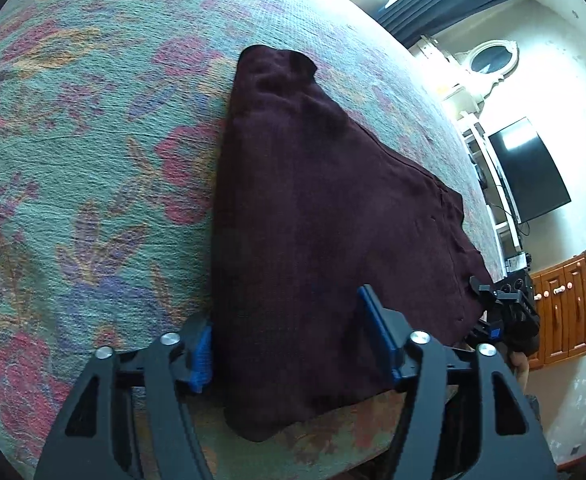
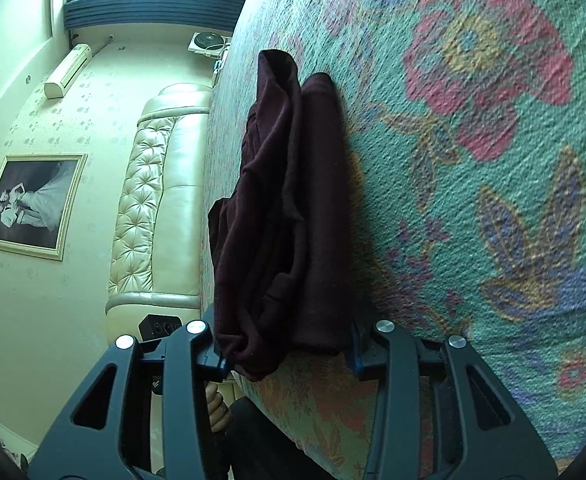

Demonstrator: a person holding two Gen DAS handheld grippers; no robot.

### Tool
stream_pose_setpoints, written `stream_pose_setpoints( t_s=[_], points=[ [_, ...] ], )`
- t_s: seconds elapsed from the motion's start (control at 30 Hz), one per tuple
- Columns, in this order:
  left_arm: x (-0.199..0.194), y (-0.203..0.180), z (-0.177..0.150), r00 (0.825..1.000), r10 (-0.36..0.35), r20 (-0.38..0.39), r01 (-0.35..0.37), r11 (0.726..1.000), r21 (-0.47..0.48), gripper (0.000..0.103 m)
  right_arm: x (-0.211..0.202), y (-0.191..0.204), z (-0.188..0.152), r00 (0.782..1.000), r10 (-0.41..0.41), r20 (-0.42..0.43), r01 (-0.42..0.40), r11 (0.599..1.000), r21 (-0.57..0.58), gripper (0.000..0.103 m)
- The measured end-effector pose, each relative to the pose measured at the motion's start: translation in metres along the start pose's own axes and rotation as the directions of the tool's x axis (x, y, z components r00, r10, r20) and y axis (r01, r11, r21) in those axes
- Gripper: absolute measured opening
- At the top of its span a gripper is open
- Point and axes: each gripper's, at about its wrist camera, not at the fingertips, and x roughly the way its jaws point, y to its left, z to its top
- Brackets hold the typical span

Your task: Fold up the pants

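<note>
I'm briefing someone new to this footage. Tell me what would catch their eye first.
The dark maroon pants stand out first: a folded bundle lying on the bright floral bedspread near its edge. Next come the left tongs, blue pads spread wide on either side of the near end of the cloth. From the right wrist view the right tongs straddle the bundle's near end, with a cream tufted headboard behind.

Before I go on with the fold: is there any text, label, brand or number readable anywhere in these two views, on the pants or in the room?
None readable.
Pants: no tag or label visible.
Bedspread: floral pattern only.
Framed photo: a picture, no caption visible.
Wall screen: dark, nothing shown.
</note>
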Motion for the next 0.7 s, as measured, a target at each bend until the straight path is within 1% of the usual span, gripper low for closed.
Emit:
stream_pose_setpoints(
  t_s=[0.07,0.17,0.2,0.33,0.4,0.47,0.6,0.7],
  points=[
    [0.003,-0.007,-0.001,1.000,0.028,0.002,-0.028,0.999,0.038,0.074,-0.002,-0.001,-0.001,1.000,0.004,0.002,-0.004,1.000,0.003,0.043],
    [0.007,-0.018,-0.004,0.996,0.083,0.015,-0.085,0.991,0.102,0.075,-0.006,-0.003,-0.002,1.000,0.009,0.010,-0.009,1.000,0.005,0.043],
    [0.007,-0.021,-0.005,0.996,0.090,0.018,-0.092,0.990,0.108,0.075,-0.008,-0.003,-0.004,1.000,0.011,0.015,-0.012,1.000,0.007,0.044],
    [0.005,-0.020,-0.006,0.997,0.080,0.020,-0.082,0.993,0.085,0.078,-0.017,-0.005,-0.011,0.999,0.013,0.029,-0.013,1.000,0.012,0.046],
    [0.004,-0.017,-0.009,0.998,0.064,0.019,-0.065,0.996,0.061,0.082,-0.021,-0.005,-0.015,0.999,0.006,0.034,-0.007,1.000,0.016,0.047],
    [0.002,-0.015,-0.015,0.998,0.058,0.021,-0.059,0.998,0.036,0.085,-0.025,-0.005,-0.020,0.999,0.000,0.039,-0.001,1.000,0.022,0.048],
    [-0.003,-0.018,-0.028,0.995,0.097,0.024,-0.098,0.994,0.045,0.085,-0.034,-0.002,-0.035,0.999,-0.030,0.036,0.029,0.999,0.012,0.050],
    [-0.006,-0.024,-0.037,0.990,0.141,0.031,-0.142,0.989,0.049,0.086,-0.041,0.002,-0.047,0.995,-0.083,0.047,0.084,0.996,-0.022,0.050]
  ],
)
